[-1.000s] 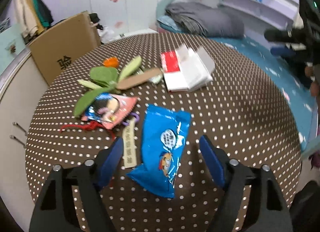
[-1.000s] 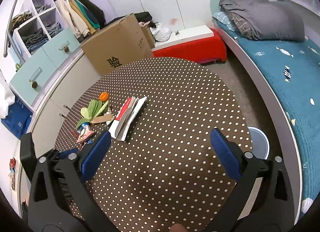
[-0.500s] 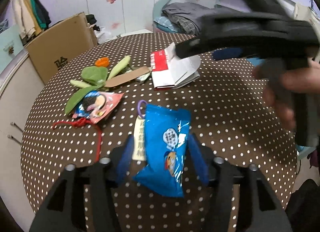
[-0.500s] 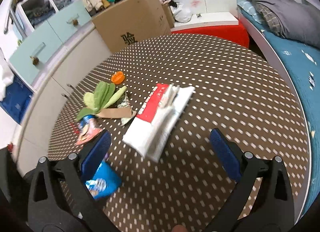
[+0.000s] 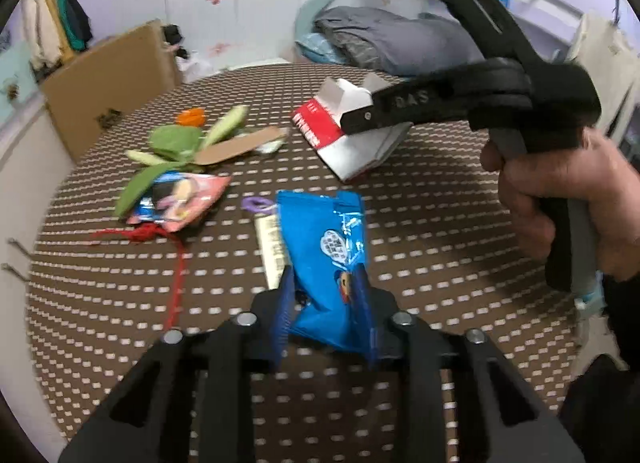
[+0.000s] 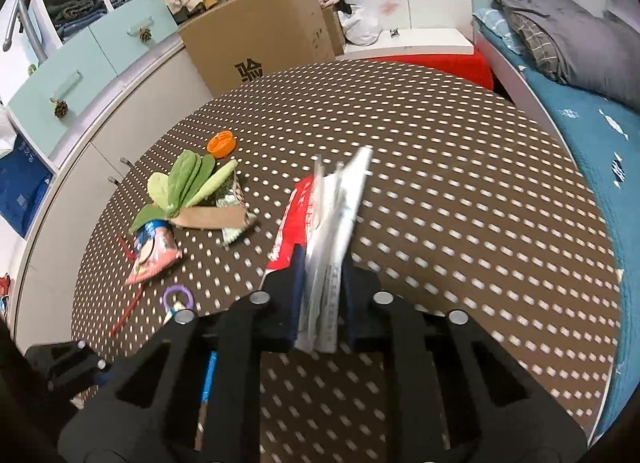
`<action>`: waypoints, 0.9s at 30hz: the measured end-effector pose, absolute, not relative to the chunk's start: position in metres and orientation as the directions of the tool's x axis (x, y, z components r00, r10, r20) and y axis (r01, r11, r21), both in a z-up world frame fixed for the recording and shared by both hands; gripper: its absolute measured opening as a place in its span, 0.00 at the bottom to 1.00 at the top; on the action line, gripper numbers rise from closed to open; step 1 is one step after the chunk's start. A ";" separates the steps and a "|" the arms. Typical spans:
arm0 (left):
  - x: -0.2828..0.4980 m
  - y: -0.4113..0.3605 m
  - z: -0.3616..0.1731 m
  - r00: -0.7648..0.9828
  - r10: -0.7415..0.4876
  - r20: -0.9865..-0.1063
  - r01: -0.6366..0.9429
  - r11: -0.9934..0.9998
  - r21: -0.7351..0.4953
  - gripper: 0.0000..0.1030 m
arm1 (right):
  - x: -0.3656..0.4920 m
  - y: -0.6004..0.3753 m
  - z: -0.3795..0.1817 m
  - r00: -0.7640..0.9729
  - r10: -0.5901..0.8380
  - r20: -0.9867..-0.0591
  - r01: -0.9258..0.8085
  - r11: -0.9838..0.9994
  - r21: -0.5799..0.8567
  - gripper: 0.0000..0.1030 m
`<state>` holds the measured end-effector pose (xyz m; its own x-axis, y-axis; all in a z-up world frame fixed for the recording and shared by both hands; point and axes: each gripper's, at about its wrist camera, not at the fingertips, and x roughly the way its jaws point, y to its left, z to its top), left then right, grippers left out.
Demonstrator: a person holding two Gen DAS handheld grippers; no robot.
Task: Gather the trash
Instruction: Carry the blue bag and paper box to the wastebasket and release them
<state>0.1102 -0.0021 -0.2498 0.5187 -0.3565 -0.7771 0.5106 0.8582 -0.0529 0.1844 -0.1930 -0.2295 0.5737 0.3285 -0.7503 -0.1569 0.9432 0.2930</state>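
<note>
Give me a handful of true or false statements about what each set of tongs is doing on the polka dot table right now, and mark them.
1. The left tongs are shut on the blue snack packet. True.
2. The right tongs hang open over the table. False: they are shut on the red and white paper pack.
3. The orange cap lies beyond the green leaves, away from the tongs. True.
4. The pink wrapper is gripped by the left tongs. False: it lies on the table, apart from them.
5. The cardboard box stands on the table. False: it stands behind it.
</note>
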 end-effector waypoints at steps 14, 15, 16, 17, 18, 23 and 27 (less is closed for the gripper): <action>0.119 -0.041 -0.243 0.455 -0.425 -0.783 0.555 0.823 -0.124 0.16 | 0.150 -0.246 -0.219 0.587 0.390 -0.710 -0.144 0.912 0.383 0.10; 0.119 -0.043 -0.240 0.458 -0.432 -0.777 0.555 0.821 -0.130 0.15 | 0.148 -0.250 -0.217 0.592 0.399 -0.700 -0.145 0.907 0.395 0.10; 0.122 -0.046 -0.237 0.466 -0.432 -0.772 0.554 0.823 -0.126 0.15 | 0.147 -0.253 -0.215 0.597 0.403 -0.693 -0.144 0.904 0.402 0.10; 0.122 -0.048 -0.234 0.472 -0.434 -0.767 0.551 0.825 -0.127 0.15 | 0.147 -0.257 -0.213 0.602 0.406 -0.687 -0.143 0.902 0.407 0.10; 0.123 -0.050 -0.232 0.475 -0.435 -0.765 0.546 0.827 -0.132 0.14 | 0.146 -0.261 -0.211 0.606 0.409 -0.682 -0.142 0.900 0.412 0.10; 0.132 -0.058 -0.221 0.505 -0.434 -0.746 0.514 0.846 -0.144 0.14 | 0.142 -0.284 -0.197 0.643 0.408 -0.647 -0.131 0.892 0.433 0.10; 0.148 -0.069 -0.203 0.551 -0.419 -0.722 0.488 0.863 -0.128 0.14 | 0.138 -0.313 -0.179 0.689 0.382 -0.616 -0.109 0.895 0.433 0.10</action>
